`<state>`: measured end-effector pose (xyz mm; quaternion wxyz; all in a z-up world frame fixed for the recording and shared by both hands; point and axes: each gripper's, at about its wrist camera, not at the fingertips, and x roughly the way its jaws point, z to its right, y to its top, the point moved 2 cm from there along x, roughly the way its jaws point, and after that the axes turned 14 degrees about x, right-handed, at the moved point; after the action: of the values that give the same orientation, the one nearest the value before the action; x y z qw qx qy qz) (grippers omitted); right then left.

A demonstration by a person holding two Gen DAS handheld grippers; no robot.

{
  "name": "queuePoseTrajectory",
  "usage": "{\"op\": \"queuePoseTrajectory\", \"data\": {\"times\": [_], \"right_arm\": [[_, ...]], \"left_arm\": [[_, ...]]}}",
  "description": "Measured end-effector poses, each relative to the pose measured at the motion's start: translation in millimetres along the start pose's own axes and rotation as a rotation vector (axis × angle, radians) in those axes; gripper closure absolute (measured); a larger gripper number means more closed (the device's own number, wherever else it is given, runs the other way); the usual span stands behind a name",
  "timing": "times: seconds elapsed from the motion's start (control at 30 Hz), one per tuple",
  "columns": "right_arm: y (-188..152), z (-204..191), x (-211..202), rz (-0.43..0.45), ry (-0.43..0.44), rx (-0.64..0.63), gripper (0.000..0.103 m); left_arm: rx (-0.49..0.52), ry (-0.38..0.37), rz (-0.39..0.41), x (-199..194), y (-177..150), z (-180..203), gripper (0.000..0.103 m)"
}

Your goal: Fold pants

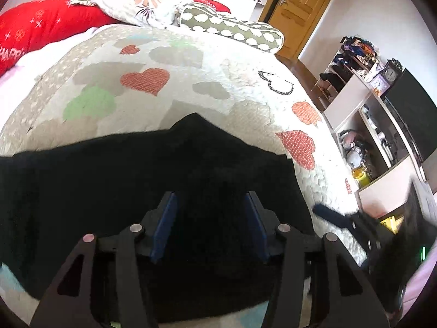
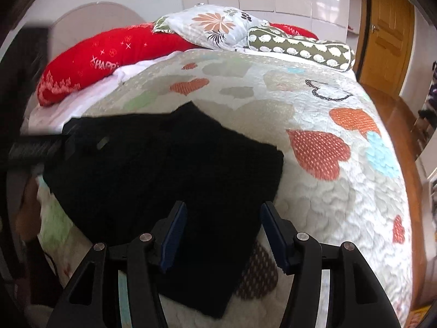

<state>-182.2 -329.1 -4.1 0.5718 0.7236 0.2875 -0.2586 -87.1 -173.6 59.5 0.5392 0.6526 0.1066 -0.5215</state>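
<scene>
The black pants [image 1: 153,169] lie folded flat on the heart-patterned quilt [image 1: 164,65], also in the right wrist view [image 2: 169,169]. My left gripper [image 1: 210,213] is open and empty, held just above the pants' near part. My right gripper [image 2: 222,227] is open and empty above the pants' near right corner. The right gripper also shows blurred at the right in the left wrist view [image 1: 338,216]. The left gripper shows blurred at the left edge in the right wrist view [image 2: 41,145].
Red pillows [image 2: 103,52], a floral pillow [image 2: 215,27] and a green bolster [image 2: 300,46] lie at the bed's head. Shelves with clutter [image 1: 363,114] stand right of the bed, beside a wooden door [image 1: 303,8]. The bed's right edge drops to a wooden floor [image 2: 396,125].
</scene>
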Motion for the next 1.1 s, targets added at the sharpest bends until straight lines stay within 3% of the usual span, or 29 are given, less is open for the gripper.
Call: {"op": "queuePoseTrajectory", "data": {"times": [0.23, 0.4, 0.67, 0.83, 1.1], "right_arm": [[-22.5, -0.5, 7.5, -0.022, -0.014, -0.005, 0.045], [-31.7, 7.5, 15.8, -0.022, 0.005, 0.041, 0.040], [-20.9, 4.6, 1.8, -0.028, -0.001, 0.018, 0.039], [-14.7, -8.1, -5.6, -0.008, 0.033, -0.008, 0.039], [-30.4, -18.6, 10.9, -0.027, 0.019, -0.037, 0.038]], "left_arm": [[0.023, 0.056, -0.054, 34.8, 2.7, 5.1, 0.052], [0.015, 0.056, -0.065, 49.2, -0.4, 0.6, 0.044], [0.010, 0.045, -0.057, 34.2, -1.8, -0.9, 0.043], [-0.004, 0.078, -0.037, 15.7, -10.7, -6.9, 0.043], [-0.031, 0.080, -0.045, 24.8, -22.1, -14.2, 0.034]]}}
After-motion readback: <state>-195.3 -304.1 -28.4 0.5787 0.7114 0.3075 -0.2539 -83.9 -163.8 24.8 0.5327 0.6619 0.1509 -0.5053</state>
